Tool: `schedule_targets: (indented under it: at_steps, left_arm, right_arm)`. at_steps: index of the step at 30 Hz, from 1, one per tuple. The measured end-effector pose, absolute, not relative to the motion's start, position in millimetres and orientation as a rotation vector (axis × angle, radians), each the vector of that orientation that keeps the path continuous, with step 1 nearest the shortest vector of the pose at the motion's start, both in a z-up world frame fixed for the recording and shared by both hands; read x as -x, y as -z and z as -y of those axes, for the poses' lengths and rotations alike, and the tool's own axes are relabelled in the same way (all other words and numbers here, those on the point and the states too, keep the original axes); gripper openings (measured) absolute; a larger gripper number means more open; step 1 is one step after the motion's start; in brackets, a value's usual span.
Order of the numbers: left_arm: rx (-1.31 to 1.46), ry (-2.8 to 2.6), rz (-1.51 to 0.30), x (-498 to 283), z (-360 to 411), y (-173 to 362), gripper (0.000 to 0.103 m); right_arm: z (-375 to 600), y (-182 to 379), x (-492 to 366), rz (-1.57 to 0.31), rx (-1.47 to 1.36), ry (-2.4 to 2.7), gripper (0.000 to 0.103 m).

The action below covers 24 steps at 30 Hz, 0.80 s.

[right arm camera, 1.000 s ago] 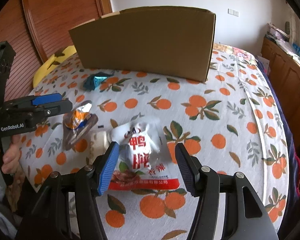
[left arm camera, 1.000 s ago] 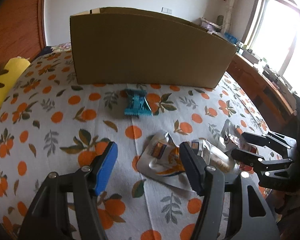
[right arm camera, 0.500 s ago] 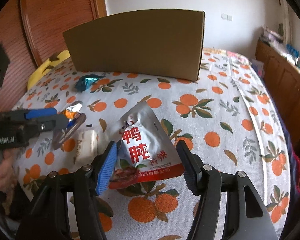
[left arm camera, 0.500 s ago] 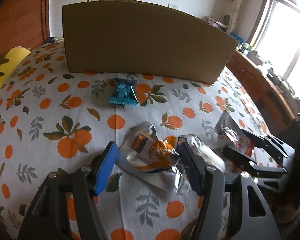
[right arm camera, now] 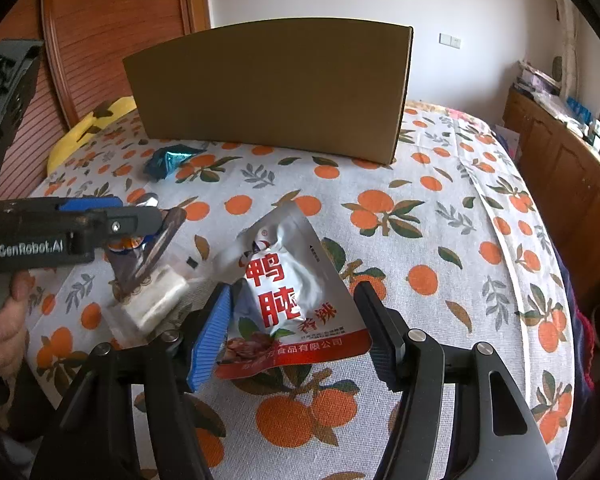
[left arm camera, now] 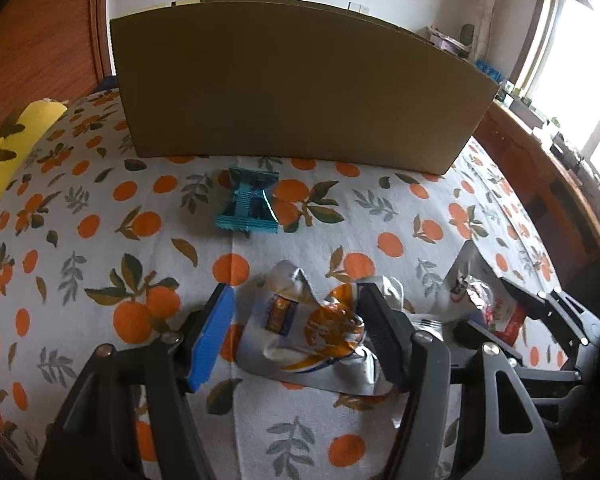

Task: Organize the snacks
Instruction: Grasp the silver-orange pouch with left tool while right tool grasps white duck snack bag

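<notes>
Teal wrapper (left arm camera: 249, 205) flat, person's hand (right arm camera: 4, 320) right-view only

cardboard box (left arm camera: 300, 92) hides its own contents.

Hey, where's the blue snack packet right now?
The blue snack packet lies on the orange-print cloth just in front of the cardboard box, beyond the silver-orange pouch.

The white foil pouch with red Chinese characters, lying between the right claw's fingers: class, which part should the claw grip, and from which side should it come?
Grip the bulging middle of the white foil pouch with red characters, coming down from above with the right claw astride it. It lies flat on the orange-print cloth, so its thin edges offer little, but the puffed centre stands up to pinch.
</notes>
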<state>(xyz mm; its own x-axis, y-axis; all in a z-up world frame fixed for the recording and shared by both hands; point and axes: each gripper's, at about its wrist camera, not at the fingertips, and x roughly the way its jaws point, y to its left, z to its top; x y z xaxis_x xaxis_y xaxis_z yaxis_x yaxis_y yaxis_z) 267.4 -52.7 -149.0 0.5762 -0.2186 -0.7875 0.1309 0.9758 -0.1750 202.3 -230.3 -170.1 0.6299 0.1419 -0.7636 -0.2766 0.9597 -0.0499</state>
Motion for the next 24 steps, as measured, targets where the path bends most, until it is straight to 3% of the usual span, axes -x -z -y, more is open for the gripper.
schedule_targets:
  at_steps: [8,19,24]
  left_arm:
    - [-0.003,0.273,-0.939,-264,69,150,0.068]
    - [-0.136,0.292,-0.924,-260,85,156,0.09]
    - [-0.136,0.293,-0.928,-263,82,157,0.093]
  right_arm:
    - [231,169,-202,-0.857,0.165,-0.242,0.063]
    - [231,169,-202,-0.855,0.164,-0.236,0.063]
    - [231,169,-202,-0.855,0.162,-0.236,0.063]
